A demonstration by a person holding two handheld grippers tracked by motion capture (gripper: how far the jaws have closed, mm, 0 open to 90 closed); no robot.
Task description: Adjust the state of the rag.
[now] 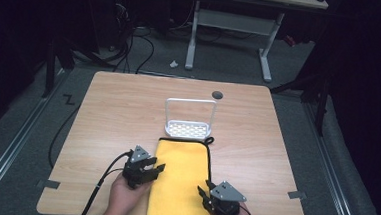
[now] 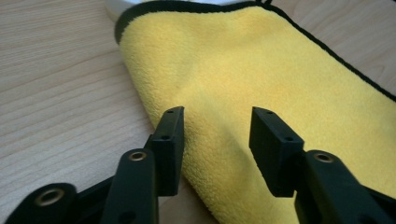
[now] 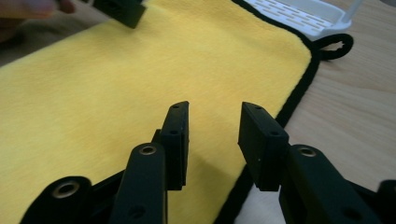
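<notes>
High view: a yellow microfibre towel (image 1: 180,179) lies flat on the wooden worktop (image 1: 108,112), near the person's edge, between the two tools.
Towel look: bright yellow plush pile, folded into a long rectangle, edged with black piping; rounded corners at the far end.
Towel loop: a small black hanging loop (image 3: 335,46) sticks out from the far right corner and rests on the wood.
Towel far end: it touches or slightly overlaps the base of a white slotted rack (image 1: 189,121) with a tall wire handle.
Left tool (image 1: 149,169): jaws spread, held at the towel's left edge; in the left gripper view the left jaw is over the towel's border and the right jaw over the pile, nothing pinched.
Right tool (image 1: 203,195): jaws spread, at the towel's right edge near the worktop's front; in the right gripper view both jaws hang over the yellow cloth just inside the black piping, gripping nothing.
Hand: a left hand (image 1: 123,196) holds the left tool from below.
Writing: no readable label on the towel or rack.
</notes>
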